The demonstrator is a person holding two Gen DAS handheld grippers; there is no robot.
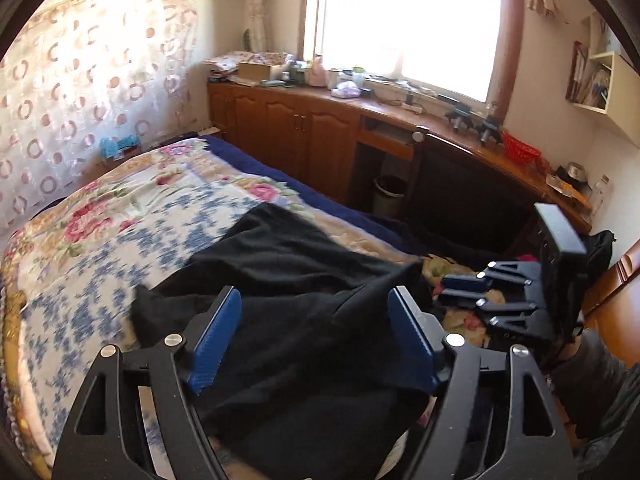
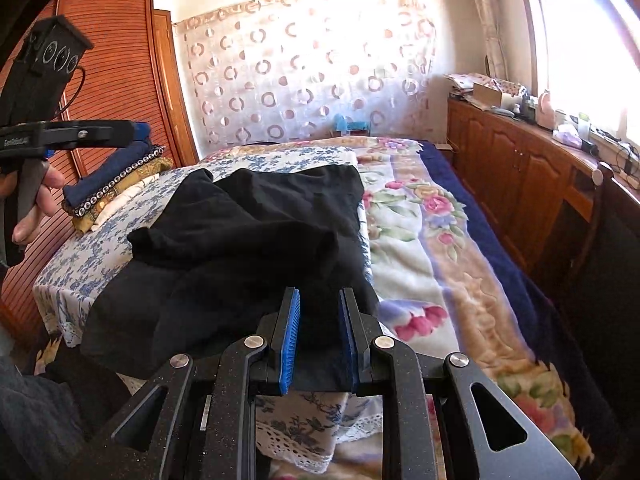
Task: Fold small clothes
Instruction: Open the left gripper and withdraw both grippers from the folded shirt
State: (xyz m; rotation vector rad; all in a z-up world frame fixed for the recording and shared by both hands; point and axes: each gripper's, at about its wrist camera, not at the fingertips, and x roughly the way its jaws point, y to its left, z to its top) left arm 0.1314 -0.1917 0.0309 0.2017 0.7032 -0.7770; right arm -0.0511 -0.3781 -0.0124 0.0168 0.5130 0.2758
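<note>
Folding is barely underway: the black garment (image 2: pixel 248 240) lies rumpled on the bed (image 2: pixel 424 264); left gripper (image 1: pixel 316 336) spread wide, right gripper (image 2: pixel 320 340) part-open around its edge.

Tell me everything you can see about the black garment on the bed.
The black garment is plain, soft, matte cloth, rumpled and partly folded over itself, lying across the blue-flowered sheet with one edge on the floral blanket. Its near edge hangs at the bed's edge, where the right gripper has its jaws narrowly parted around the cloth. The left gripper is wide open over it, not gripping.
</note>
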